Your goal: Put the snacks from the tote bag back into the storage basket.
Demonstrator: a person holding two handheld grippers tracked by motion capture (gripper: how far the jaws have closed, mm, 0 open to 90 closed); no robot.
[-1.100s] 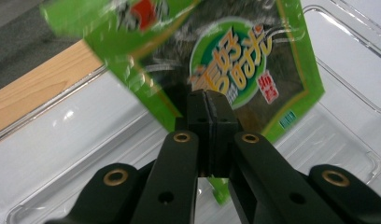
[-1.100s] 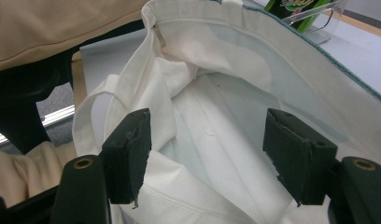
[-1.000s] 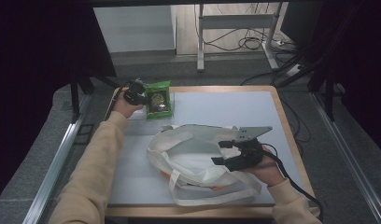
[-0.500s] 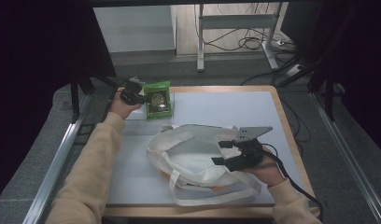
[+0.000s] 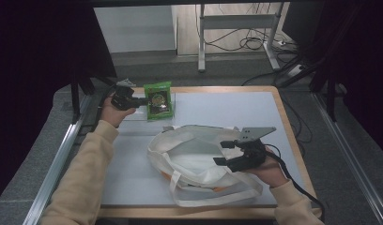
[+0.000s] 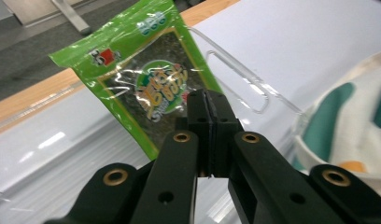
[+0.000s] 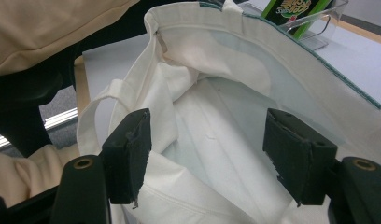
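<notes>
At the worktop's (image 5: pixel 236 105) far left corner, the left gripper (image 5: pixel 133 100) was held in the person's left hand (image 5: pixel 113 114), its 2 black jaws pressed together on the lower edge of a green snack packet (image 5: pixel 159 99). In the left gripper view, the left gripper (image 6: pixel 208 112) clamped that packet (image 6: pixel 142 79) near its bottom corner, and the packet stood tilted, its printed face toward the camera, above a clear plastic holder (image 6: pixel 244 77) resting on the white surface. In the high view the packet sat upright just beside the far edge, close to the far left corner. Toward the middle and the near edge, a white cloth tote bag (image 5: pixel 199 164) lay on its side with its mouth open, its handles trailing toward the near edge and an orange patch showing beneath it. At the bag's right side, the right gripper (image 5: pixel 225 153) was held in the person's right hand (image 5: pixel 269 165), with a grey plate on top and a cable running off toward the near right corner. In the right gripper view, the right gripper (image 7: pixel 207 154) had its 2 jaws spread wide apart, holding nothing, with the bag's (image 7: pixel 216 116) open mouth and pale lining lying between them; the green packet (image 7: pixel 296 14) and the clear holder (image 7: pixel 319 23) showed beyond the bag's rim.
</notes>
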